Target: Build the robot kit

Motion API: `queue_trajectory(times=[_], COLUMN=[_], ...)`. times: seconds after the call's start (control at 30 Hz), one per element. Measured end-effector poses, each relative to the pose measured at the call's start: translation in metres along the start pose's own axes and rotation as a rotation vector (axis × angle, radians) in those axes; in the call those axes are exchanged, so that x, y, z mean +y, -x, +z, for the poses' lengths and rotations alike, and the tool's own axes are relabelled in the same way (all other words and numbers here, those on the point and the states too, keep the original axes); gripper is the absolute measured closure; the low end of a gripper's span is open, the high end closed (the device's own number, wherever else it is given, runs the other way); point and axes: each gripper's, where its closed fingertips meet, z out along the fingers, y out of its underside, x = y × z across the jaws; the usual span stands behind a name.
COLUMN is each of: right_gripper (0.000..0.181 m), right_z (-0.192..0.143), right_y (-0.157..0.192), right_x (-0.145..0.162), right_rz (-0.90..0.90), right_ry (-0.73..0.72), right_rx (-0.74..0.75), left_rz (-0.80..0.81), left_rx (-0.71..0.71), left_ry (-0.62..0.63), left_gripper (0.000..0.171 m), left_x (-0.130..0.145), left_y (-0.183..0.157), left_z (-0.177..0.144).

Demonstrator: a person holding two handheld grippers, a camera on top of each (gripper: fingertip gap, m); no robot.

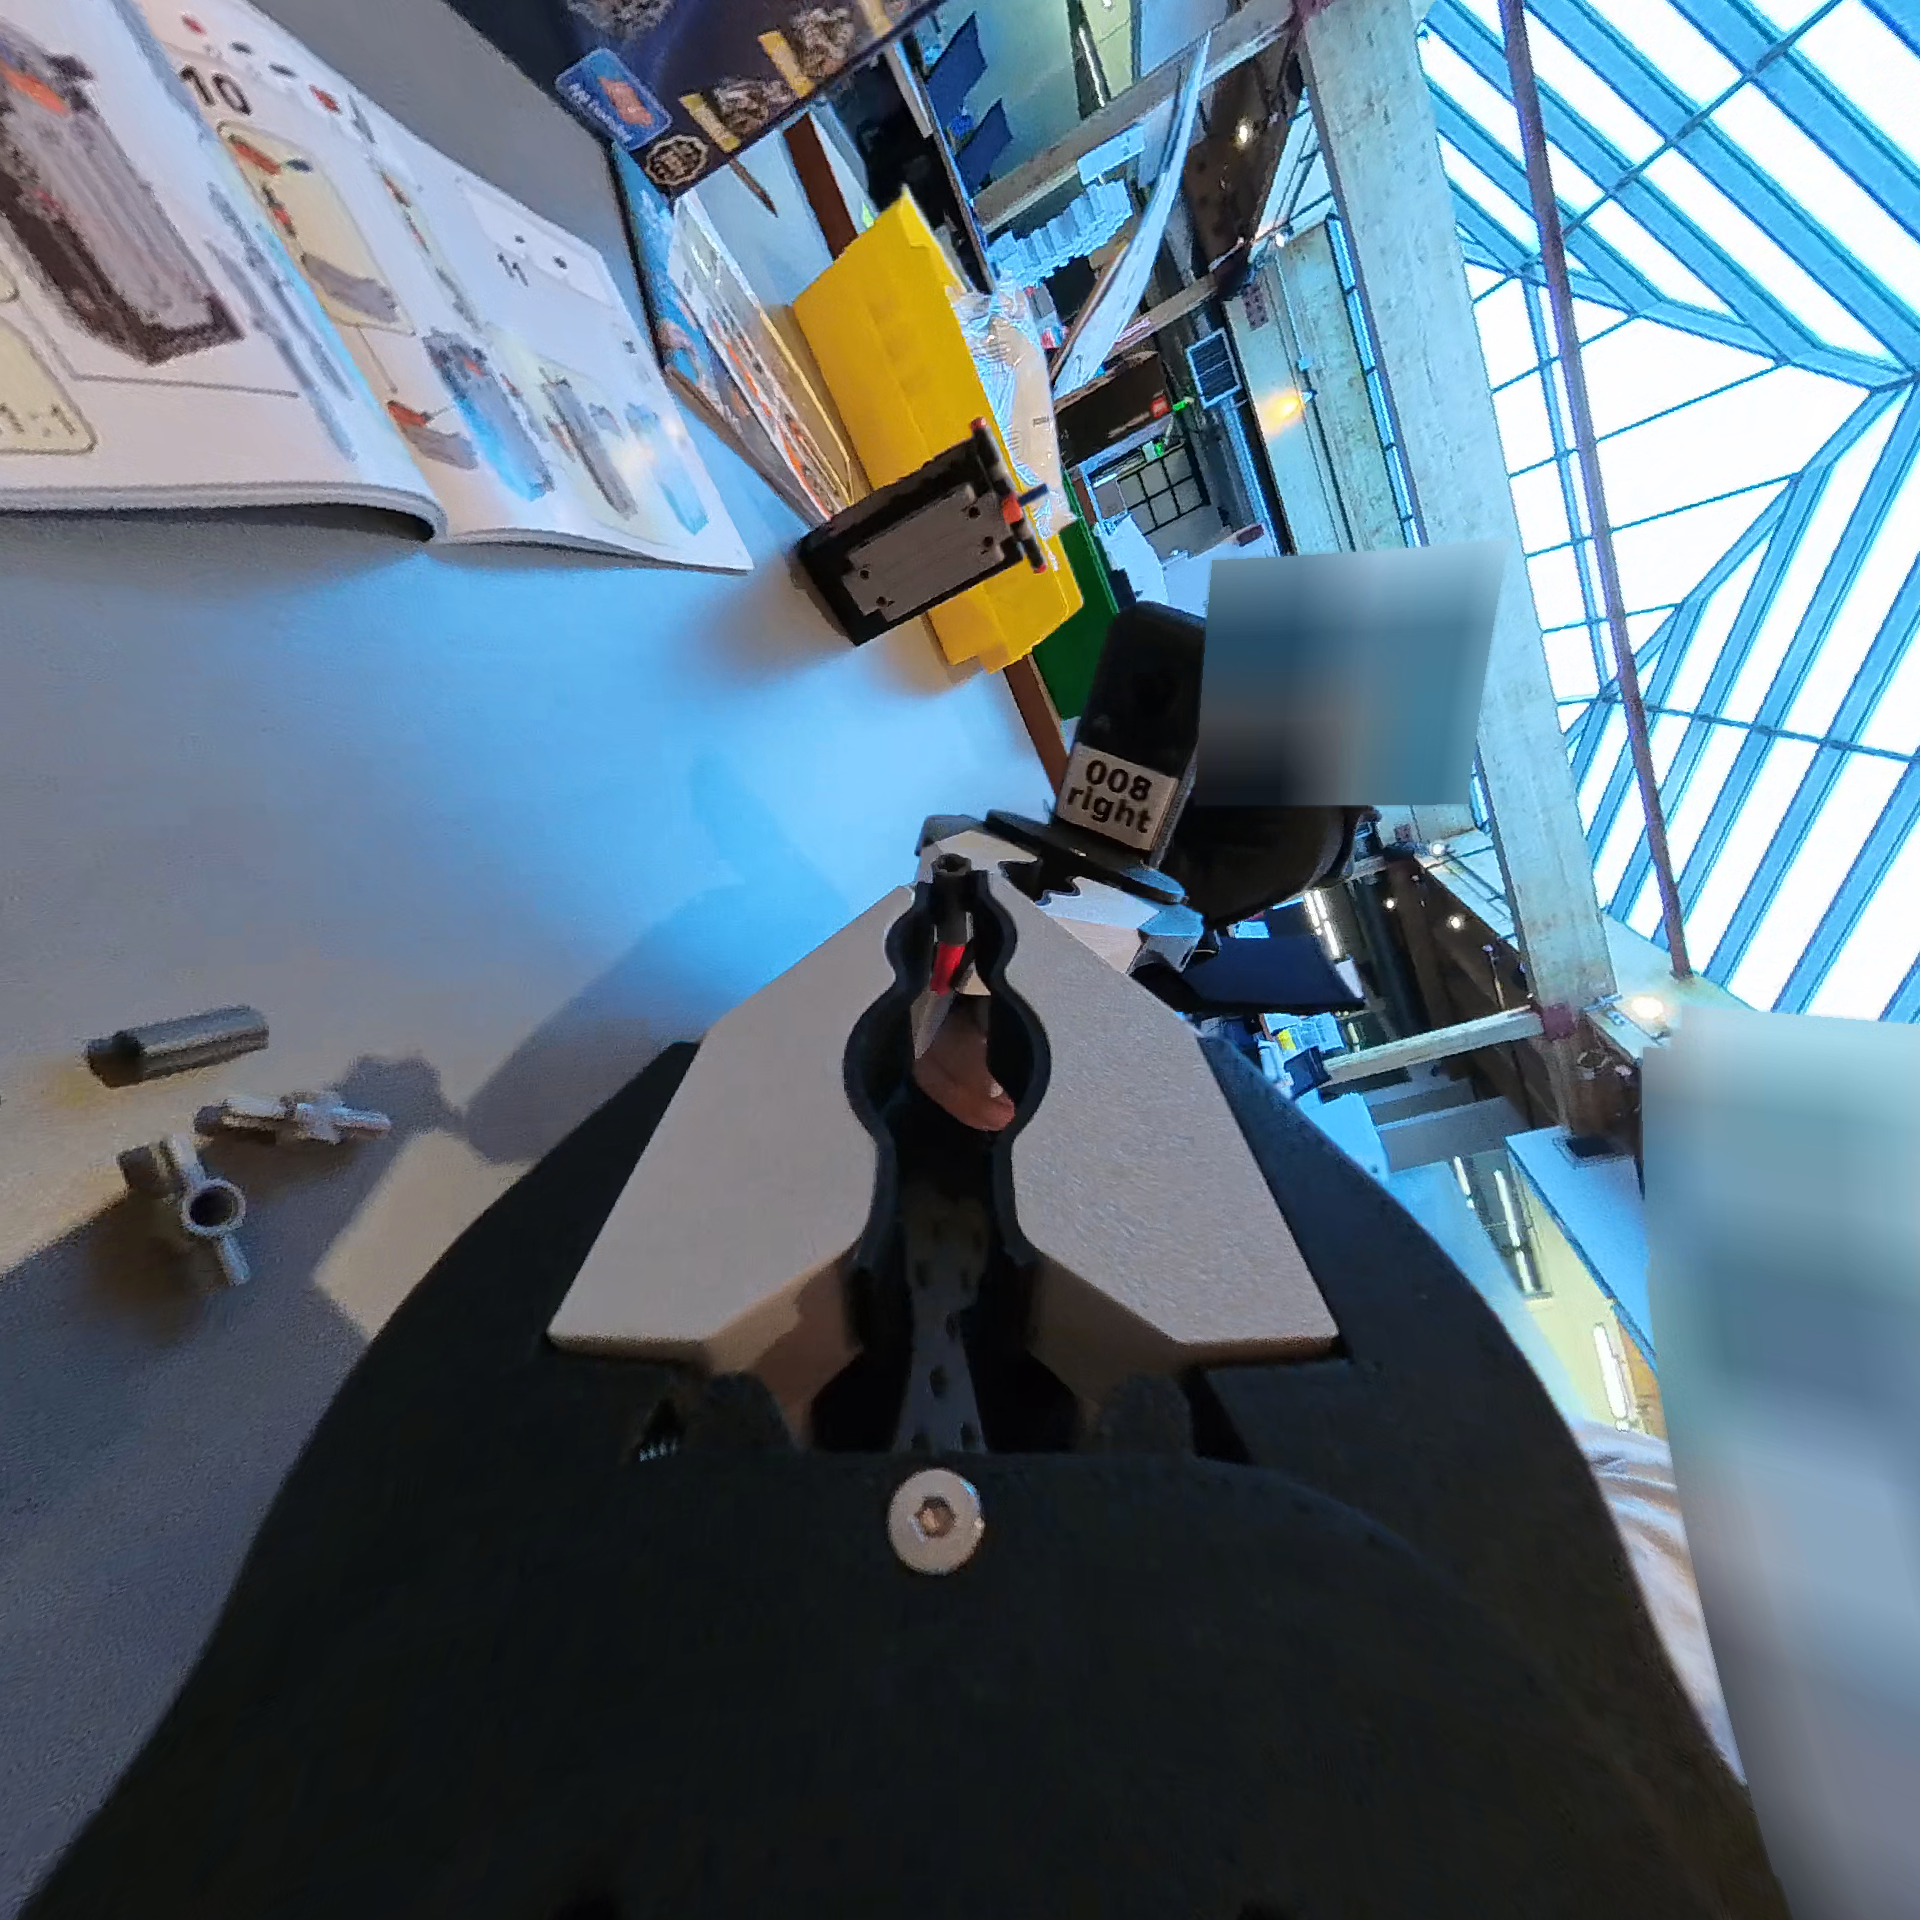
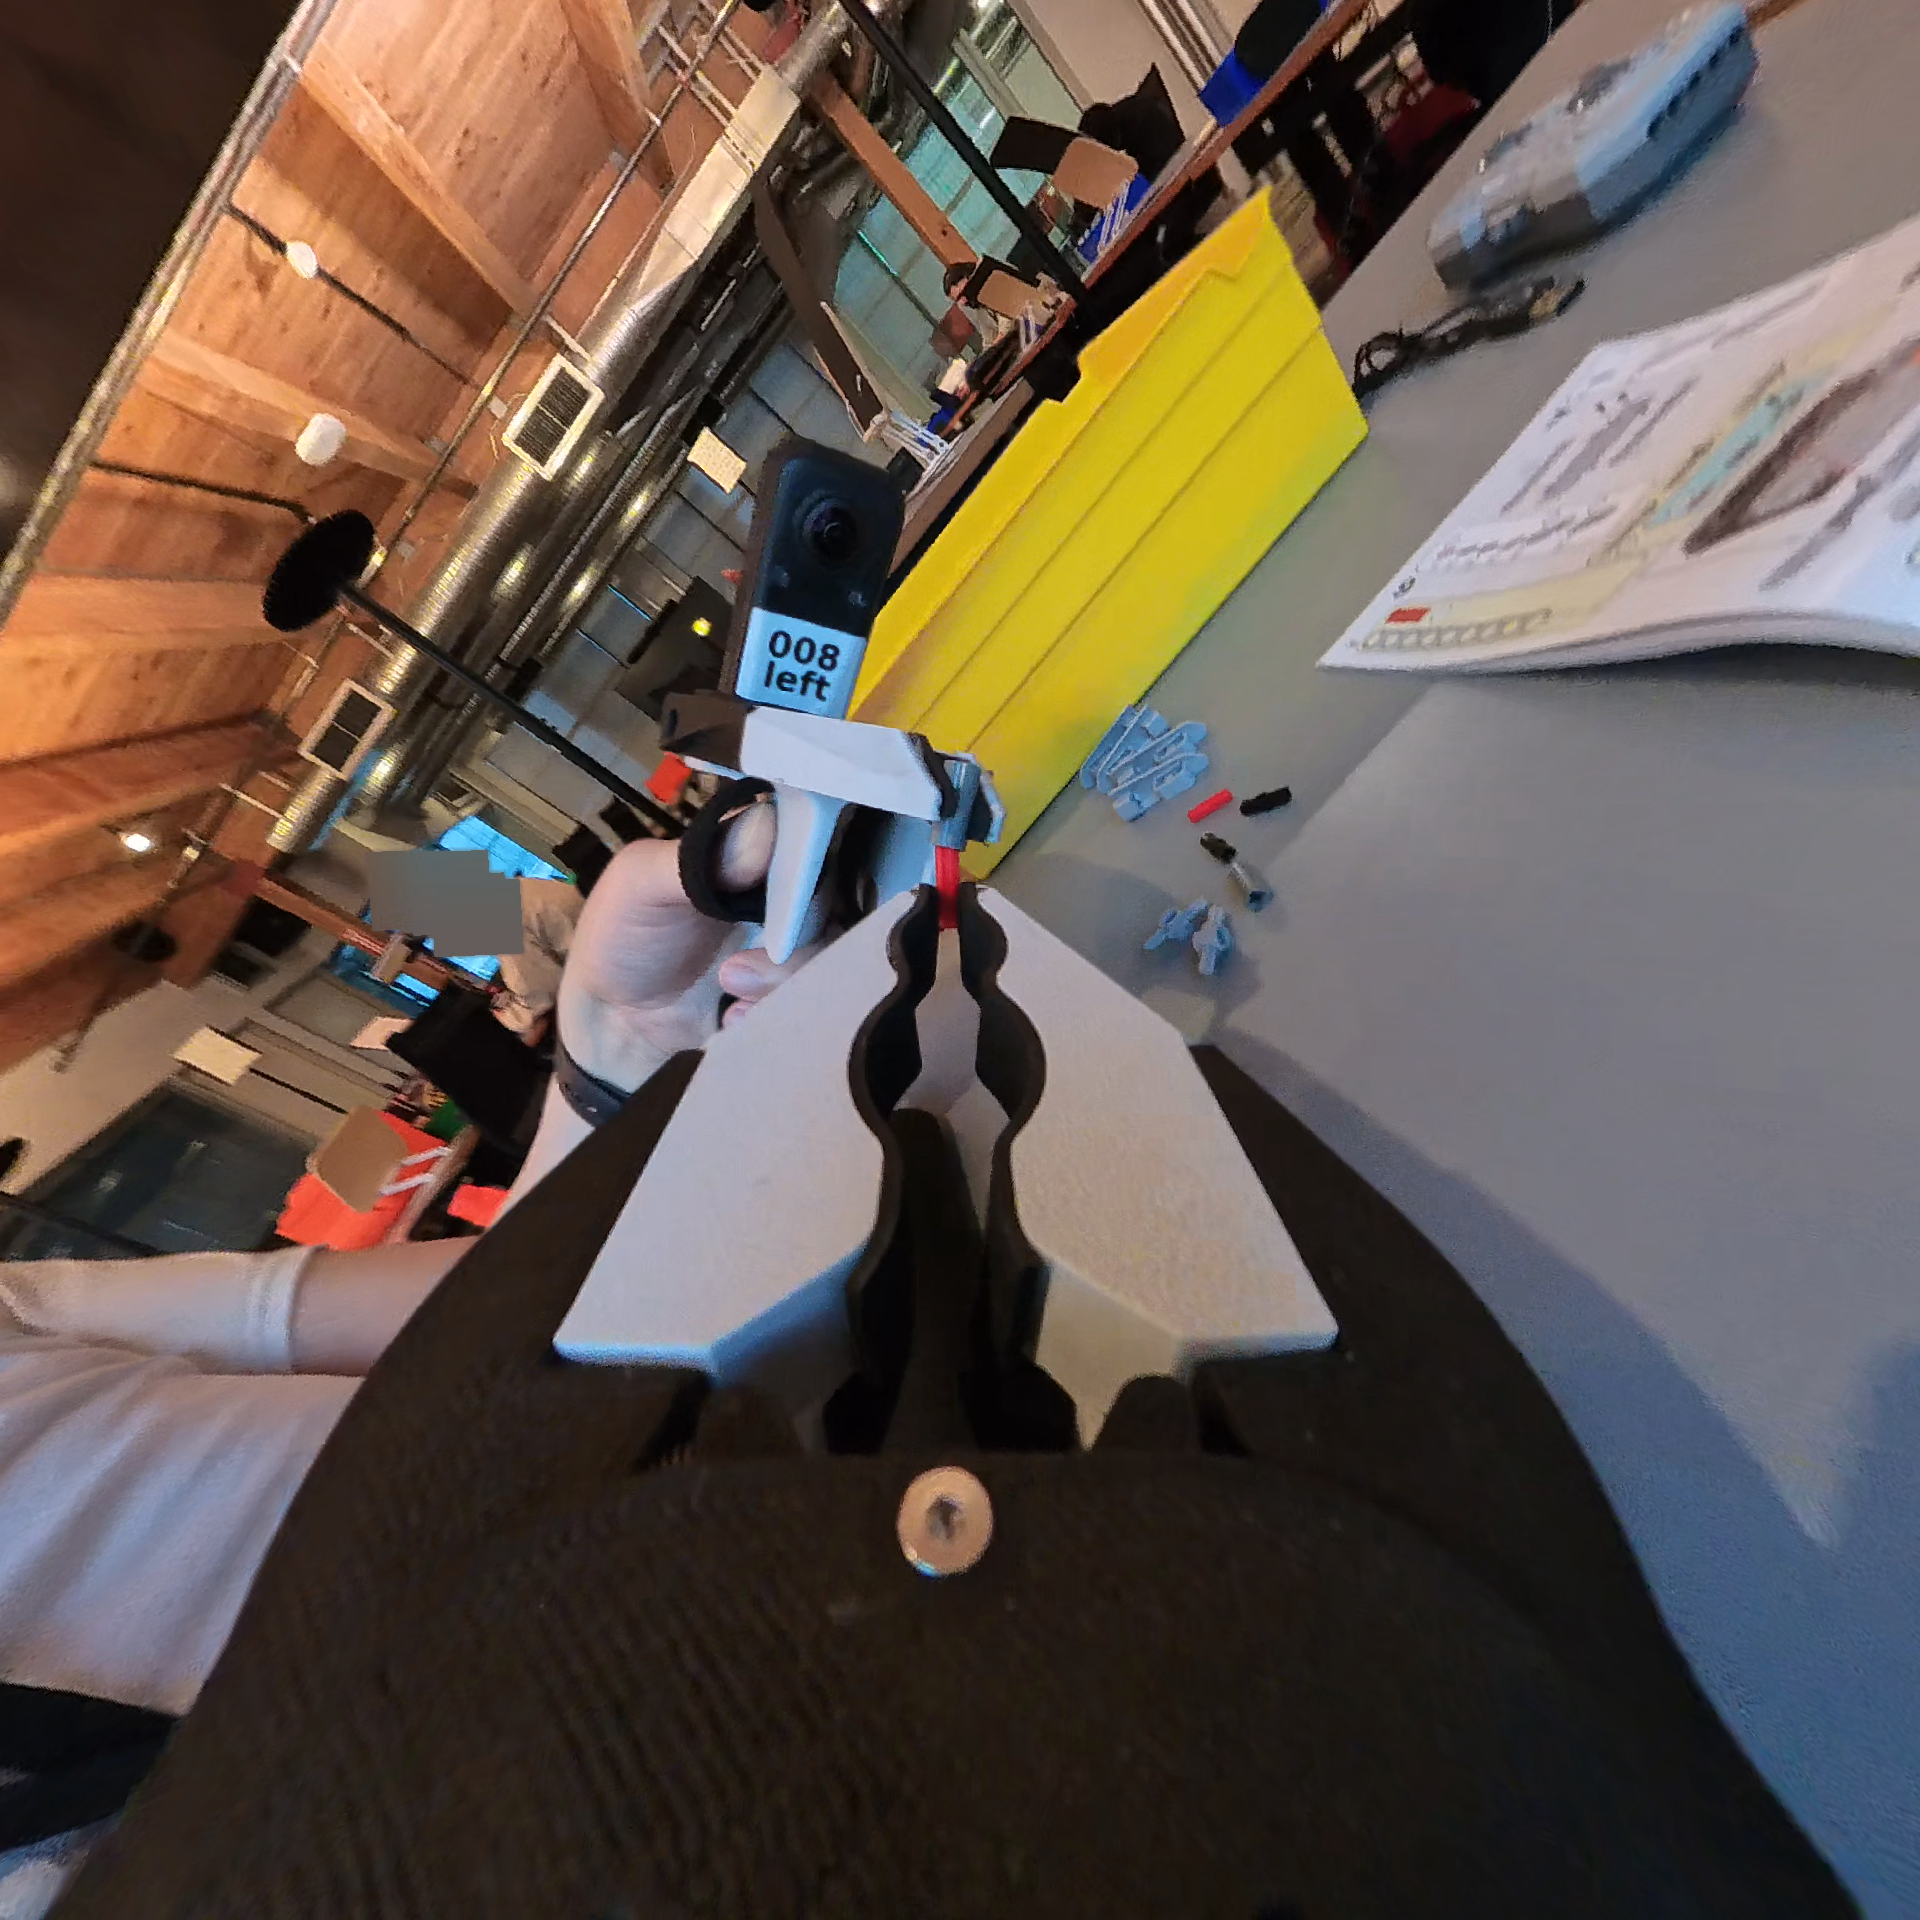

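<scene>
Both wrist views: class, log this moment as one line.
left claw: shut on grey connector | right claw: shut on red pin | claws meet above table

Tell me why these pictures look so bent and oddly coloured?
Left wrist view: wide lens curves the table, blue cast from the bright skylight, booklet soft. Right wrist view: warmer light on wooden ceiling, yellow bin sharp, booklet blurred at the edge.
</scene>
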Motion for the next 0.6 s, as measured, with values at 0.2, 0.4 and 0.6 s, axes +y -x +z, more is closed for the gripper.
queue_trajectory(times=[0.2,0.4,0.6], right_gripper=[0.179,0.179,0.179], right_z=[0.001,-0.001,-0.001], right_y=[-0.011,-0.017,-0.02], right_x=[0.003,0.0,0.0], right_rz=[0.025,0.023,-0.005], right_ry=[-0.001,-0.025,-0.019], right_rx=[0.052,0.091,0.125], left_rz=[-0.077,-0.057,-0.004], left_rx=[0.003,-0.03,-0.076], left_ry=[-0.006,-0.026,-0.007], left_gripper=[0.167,0.167,0.167], left_x=[-0.001,-0.004,-0.004], left_y=[0.012,0.016,0.019], left_z=[0.003,0.008,0.009])
